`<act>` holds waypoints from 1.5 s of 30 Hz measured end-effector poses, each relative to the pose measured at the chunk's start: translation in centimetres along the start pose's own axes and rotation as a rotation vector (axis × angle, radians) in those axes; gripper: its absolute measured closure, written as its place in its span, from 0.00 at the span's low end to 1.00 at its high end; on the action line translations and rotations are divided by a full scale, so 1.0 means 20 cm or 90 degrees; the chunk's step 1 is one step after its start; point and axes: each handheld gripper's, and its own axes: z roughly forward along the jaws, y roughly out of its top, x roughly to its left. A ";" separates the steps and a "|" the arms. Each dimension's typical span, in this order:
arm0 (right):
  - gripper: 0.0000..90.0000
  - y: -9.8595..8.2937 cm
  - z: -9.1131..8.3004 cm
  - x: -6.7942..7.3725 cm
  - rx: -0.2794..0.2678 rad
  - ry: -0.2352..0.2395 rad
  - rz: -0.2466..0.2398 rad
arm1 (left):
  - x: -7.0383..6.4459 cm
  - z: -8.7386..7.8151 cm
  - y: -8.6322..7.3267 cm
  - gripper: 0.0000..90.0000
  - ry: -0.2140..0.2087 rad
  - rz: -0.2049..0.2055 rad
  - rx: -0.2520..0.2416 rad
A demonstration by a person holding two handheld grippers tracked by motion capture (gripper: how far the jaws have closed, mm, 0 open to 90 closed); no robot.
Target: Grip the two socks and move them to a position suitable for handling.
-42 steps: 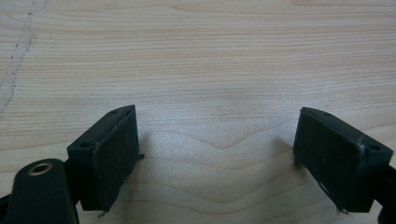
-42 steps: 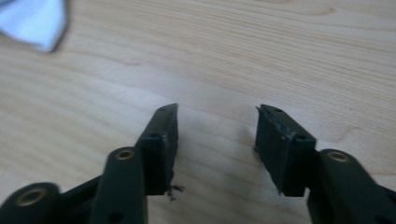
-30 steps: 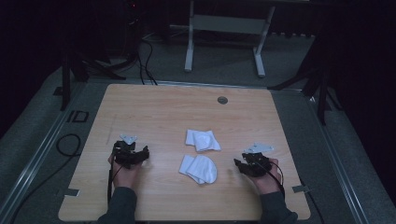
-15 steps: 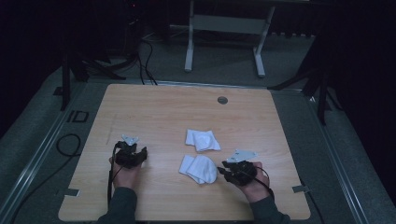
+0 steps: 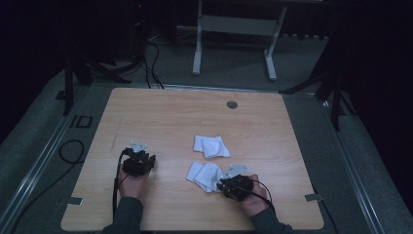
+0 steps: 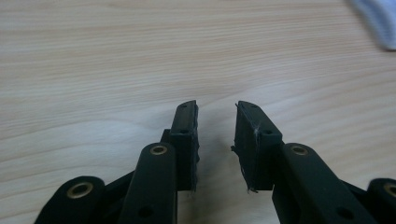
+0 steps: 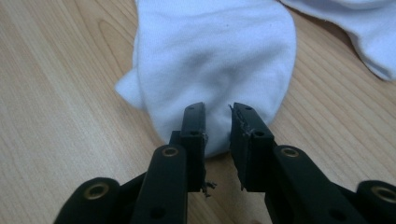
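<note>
Two white socks lie mid-table: a near sock point(image 5: 203, 174) and a far sock point(image 5: 211, 146). My right gripper point(image 5: 220, 184) is at the near sock's right edge, held by a hand. In the right gripper view the gripper point(image 7: 217, 112) is open by a narrow gap, and its tips stand over the rounded end of the near sock point(image 7: 210, 56). The far sock point(image 7: 355, 28) shows at the upper right there. My left gripper point(image 5: 147, 160) rests at the table's left. It point(image 6: 215, 109) is open over bare wood, and a white sock corner point(image 6: 378, 21) lies far off.
The wooden table point(image 5: 165, 112) has a round grommet point(image 5: 232, 104) near its far edge. A white metal stand point(image 5: 234, 24) is on the floor beyond. A black cable point(image 5: 73, 151) loops on the floor at the left.
My right gripper has moved left across the table to the near sock's edge. The left gripper has hardly moved. Both socks lie as before.
</note>
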 end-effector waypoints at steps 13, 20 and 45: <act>0.86 -0.01 0.00 0.00 -0.010 0.003 0.007 | -0.37 -0.05 0.03 0.99 -0.114 0.142 -0.030; 0.86 -0.01 0.00 0.00 -0.011 0.003 0.008 | -0.51 -0.03 0.00 1.00 -0.154 0.187 -0.014; 0.86 -0.01 0.00 -0.01 -0.013 0.009 0.008 | -0.46 0.04 -0.03 1.00 -0.104 0.170 0.052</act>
